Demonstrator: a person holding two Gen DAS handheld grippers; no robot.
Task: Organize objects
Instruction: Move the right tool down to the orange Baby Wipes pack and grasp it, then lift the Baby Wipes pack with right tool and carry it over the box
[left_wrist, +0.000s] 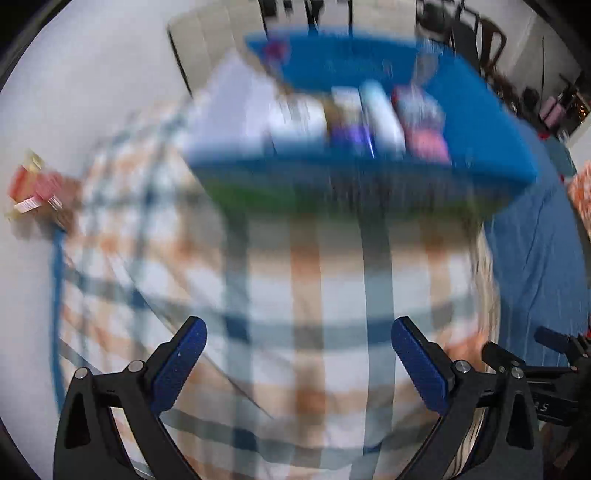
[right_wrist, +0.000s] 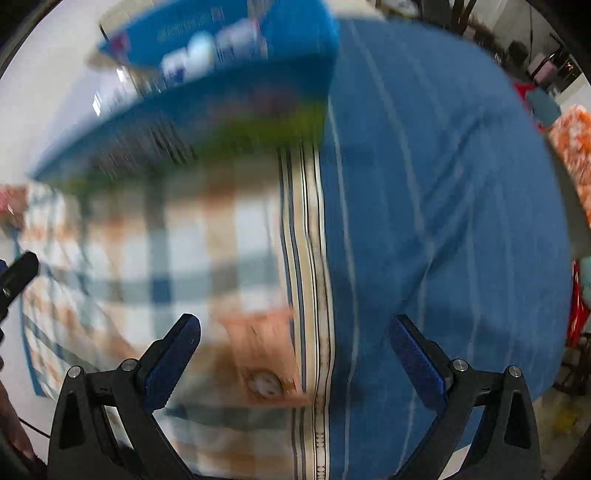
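Observation:
Both views are motion-blurred. A blue box (left_wrist: 491, 147) stands ahead on the checked cloth (left_wrist: 332, 295), holding several packets and tubes (left_wrist: 380, 114) side by side. My left gripper (left_wrist: 299, 365) hovers open over the checked cloth, nothing between its blue pads. My right gripper (right_wrist: 295, 363) is open too, above the seam between the checked cloth (right_wrist: 184, 236) and a blue striped cloth (right_wrist: 443, 221). A small orange-pink packet (right_wrist: 266, 358) lies on the cloth between the right fingers, untouched. The blue box (right_wrist: 295, 51) sits at the upper left in the right wrist view.
A red and pink wrapped item (left_wrist: 40, 188) lies at the far left beside the checked cloth. An orange patterned thing (right_wrist: 572, 155) sits past the blue cloth at right. The right gripper's fingers (left_wrist: 554, 339) show at the left wrist view's lower right. Dark furniture stands in the background.

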